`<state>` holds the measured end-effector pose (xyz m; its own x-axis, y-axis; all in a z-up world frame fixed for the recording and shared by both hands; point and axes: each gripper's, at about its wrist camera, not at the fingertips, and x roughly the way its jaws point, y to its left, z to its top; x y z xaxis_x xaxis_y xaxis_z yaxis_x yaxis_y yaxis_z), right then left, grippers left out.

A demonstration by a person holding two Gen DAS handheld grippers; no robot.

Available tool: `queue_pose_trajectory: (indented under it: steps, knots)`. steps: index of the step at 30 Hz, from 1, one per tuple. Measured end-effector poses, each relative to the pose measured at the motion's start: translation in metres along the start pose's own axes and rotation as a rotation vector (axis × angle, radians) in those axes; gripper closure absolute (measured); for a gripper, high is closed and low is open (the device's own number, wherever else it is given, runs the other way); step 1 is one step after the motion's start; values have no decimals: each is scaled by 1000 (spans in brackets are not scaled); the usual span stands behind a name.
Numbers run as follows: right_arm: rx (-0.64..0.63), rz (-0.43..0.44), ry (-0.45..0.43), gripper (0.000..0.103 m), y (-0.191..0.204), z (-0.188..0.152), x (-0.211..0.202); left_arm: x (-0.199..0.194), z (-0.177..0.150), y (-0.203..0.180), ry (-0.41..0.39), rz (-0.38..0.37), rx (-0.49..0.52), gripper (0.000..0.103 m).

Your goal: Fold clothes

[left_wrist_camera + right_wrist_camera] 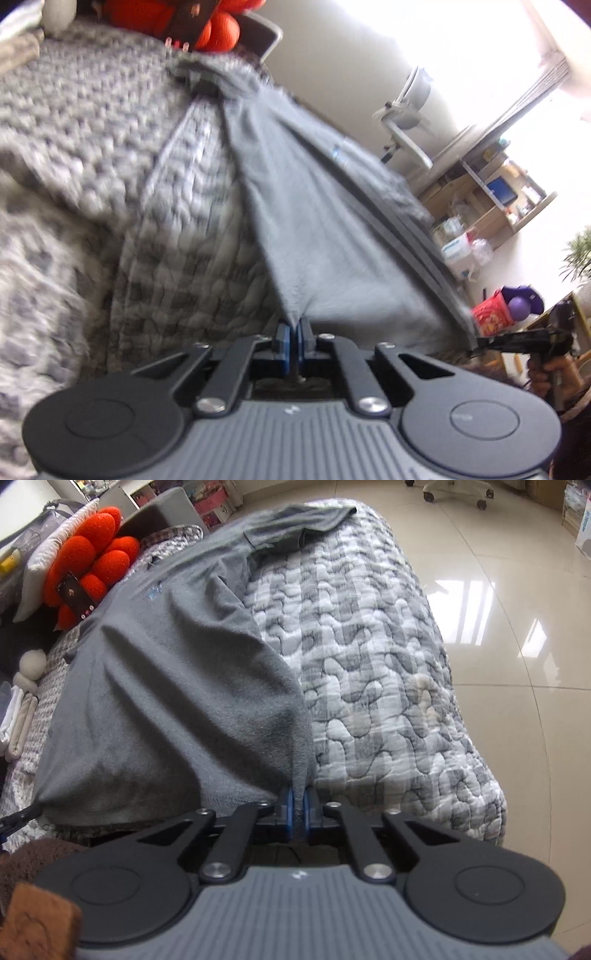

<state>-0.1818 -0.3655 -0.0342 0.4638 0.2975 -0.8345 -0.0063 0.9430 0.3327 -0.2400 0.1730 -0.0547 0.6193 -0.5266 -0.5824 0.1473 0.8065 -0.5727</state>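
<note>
Closest to my left cam: left gripper (295, 328), blue pads pinched tight on a corner of the grey shirt (332, 236). Jaws closed on fabric, no gap visible. Shirt runs taut from there up and across the quilted bedspread (177, 236); left view is blurred, so detail is poor. At the right edge of that view I see the right gripper (476, 341) clamped on the shirt's other bottom corner, a hand (550, 373) behind it. On my right cam, right gripper (296, 806) jaws also closed on a pinch of shirt hem. Shirt (177, 672) is draped over the bed, sleeve (295, 524) at the far end. Orange flower cushion (88, 565) sits beyond the shirt, w/ a phone (75, 592) leaning on it. Glossy tiled floor (498, 590) to the right of the bed.
</note>
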Motion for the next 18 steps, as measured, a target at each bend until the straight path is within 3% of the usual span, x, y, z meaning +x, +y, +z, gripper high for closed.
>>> queue_pose_trajectory:
  steps: [12, 18]
  knots:
    - [-39, 115, -126, 98, 21, 2, -57, -72, 43, -31, -135, 38, 55, 100]
    - [-92, 117, -108, 98, 31, -7, -52, -74, 41, -15, -114, 112, 50, 100]
